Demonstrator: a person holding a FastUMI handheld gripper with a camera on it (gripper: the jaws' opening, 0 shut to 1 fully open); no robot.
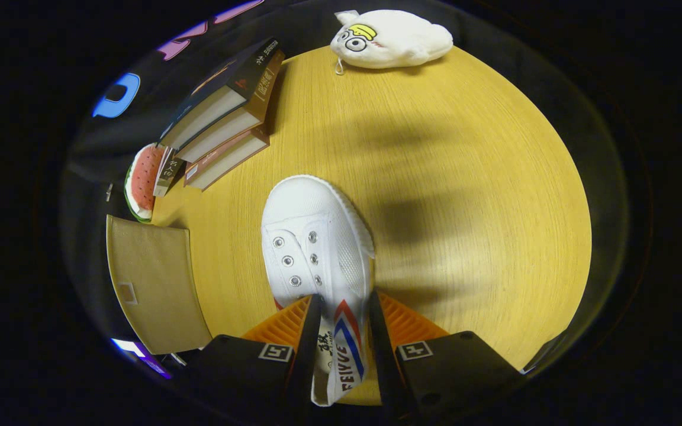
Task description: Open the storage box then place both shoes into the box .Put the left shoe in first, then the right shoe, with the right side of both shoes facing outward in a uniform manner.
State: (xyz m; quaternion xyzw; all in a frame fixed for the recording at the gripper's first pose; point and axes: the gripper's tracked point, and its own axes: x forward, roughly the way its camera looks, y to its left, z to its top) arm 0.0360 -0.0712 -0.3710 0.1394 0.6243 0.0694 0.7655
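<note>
Gripper view. Item: tongs [341, 331], fingers pinching the heel end of a white shoe [314, 242] from both sides, the collar and striped side panel caught between them. The shoe's toe pointed ahead of the fingers, over the desk [465, 177]; whether the sole touched the wood or hung just above it could not be told.

Item: tan box [154, 284], beside the shoe on the side of the left finger; what showed was a flat panel with a small tab, so open or closed could not be judged.

Item: stack of books [228, 112] beyond the box, a watermelon-slice toy [142, 180] just beside it, and a white plush [391, 38] at the far edge of the desk.

Risks, as judgement: the grip sat on soft canvas at one end, so the toe might sag or swing and the shoe slip out. Swung toward the box, the toe could strike its panel. Which foot the shoe fitted was unclear, so order and facing could go wrong.
</note>
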